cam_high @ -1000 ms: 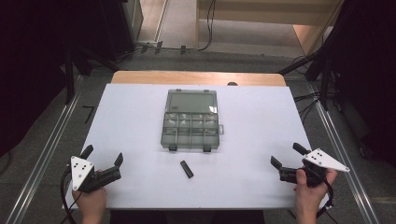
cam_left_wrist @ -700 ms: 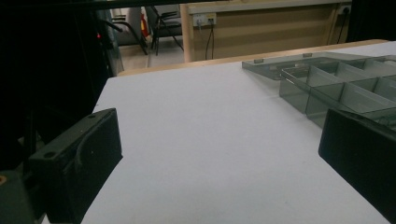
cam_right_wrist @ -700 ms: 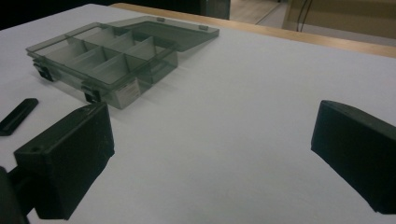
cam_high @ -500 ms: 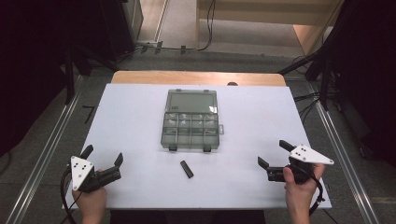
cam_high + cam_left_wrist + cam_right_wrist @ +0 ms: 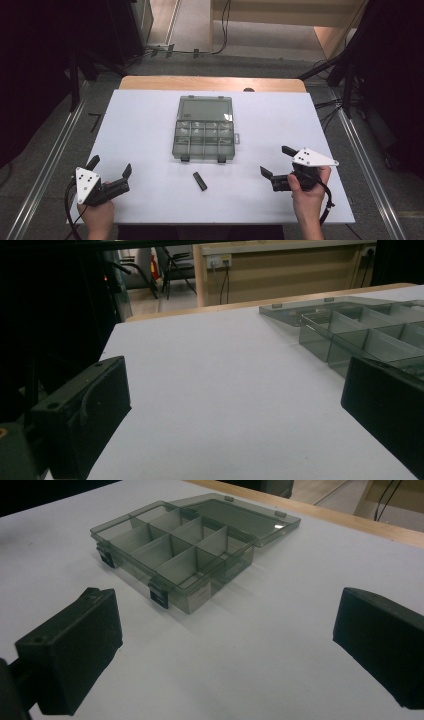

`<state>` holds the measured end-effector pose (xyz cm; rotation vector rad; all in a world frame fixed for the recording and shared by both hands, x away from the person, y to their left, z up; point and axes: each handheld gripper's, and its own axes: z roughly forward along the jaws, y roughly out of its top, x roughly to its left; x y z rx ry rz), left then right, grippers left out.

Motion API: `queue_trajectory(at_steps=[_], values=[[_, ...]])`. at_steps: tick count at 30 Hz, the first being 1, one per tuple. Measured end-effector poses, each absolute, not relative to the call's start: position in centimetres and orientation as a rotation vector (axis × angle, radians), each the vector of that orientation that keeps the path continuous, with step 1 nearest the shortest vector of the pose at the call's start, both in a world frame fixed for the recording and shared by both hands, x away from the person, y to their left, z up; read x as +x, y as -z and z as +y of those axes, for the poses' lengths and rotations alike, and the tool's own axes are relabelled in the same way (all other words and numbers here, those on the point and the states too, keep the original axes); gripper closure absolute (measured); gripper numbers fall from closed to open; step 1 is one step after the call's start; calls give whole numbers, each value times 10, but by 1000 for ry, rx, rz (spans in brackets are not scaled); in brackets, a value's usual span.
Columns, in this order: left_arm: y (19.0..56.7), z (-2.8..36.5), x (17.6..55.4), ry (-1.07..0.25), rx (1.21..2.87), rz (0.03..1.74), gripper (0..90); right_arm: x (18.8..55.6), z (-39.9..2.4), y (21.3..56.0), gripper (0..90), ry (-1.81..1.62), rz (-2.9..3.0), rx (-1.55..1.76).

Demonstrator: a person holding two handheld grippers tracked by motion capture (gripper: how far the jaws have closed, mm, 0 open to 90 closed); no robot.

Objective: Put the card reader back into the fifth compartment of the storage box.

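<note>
A grey see-through compartment box (image 5: 204,135) lies open in the middle of the white table (image 5: 145,125), its lid folded back flat toward the far edge. Its divided cells look empty in the right gripper view (image 5: 172,547). A small black stick-shaped object (image 5: 200,181) lies on the table just in front of the box. My left gripper (image 5: 110,167) stands open at the near left corner, nothing between its jaws; part of the box (image 5: 360,332) lies to its right. My right gripper (image 5: 276,161) stands open at the near right, pointed toward the box, jaws empty.
A wooden strip (image 5: 210,83) runs along the table's far edge. Metal rails (image 5: 47,170) flank the table on both sides, with cables and dark stands on the floor beyond. A black hex key (image 5: 95,121) lies on the floor at the left.
My right gripper has moved left and forward, from the right edge in toward the box. The left gripper, the box and the black stick have stayed put.
</note>
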<state>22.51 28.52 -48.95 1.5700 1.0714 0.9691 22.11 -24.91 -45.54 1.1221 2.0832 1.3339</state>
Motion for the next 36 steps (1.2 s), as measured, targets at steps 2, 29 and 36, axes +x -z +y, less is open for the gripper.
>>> queue_trajectory(at_steps=[2, 29, 36], values=[[490, 285, 225, -968, 1570, 1071, 0, 222, -248, 455, 0, -1336, 2088, 1121], [489, 287, 226, -957, 1557, 1079, 0, 245, -180, 440, 0, -1317, 2250, 992], [489, 286, 225, -963, 1566, 1075, 0, 250, -162, 439, 0, -1328, 2278, 963]])
